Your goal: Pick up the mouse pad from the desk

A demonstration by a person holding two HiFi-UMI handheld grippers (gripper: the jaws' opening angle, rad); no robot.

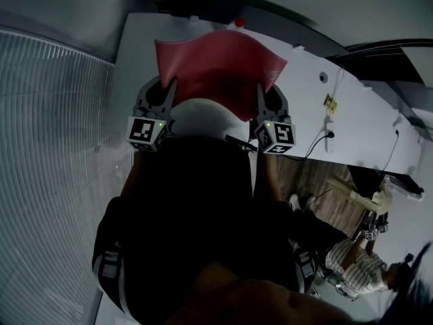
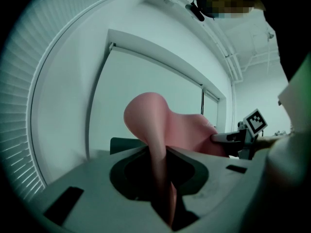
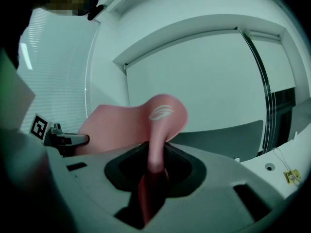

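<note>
Grips the mouse pad (image 1: 216, 70) at both sides: clamped thin between the fingers of the left gripper (image 1: 170, 87) at one side edge, and between the fingers of the right gripper (image 1: 260, 92) at the opposite edge. Confirmed in both gripper views, with the pink sheet standing edge-on in each pinch and curling up beyond it. Hangs above the white table (image 1: 365, 114), apparently clear of it. Runs long axis left to right, spanning from one gripper to the other. Extends straight ahead of both sets of fingers, neither hand nearer. Judged as pick-up close to complete. For the next move, hold both grippers level with each other at constant spacing. Avoid drawing apart, which could pull an edge out of a pinch.
</note>
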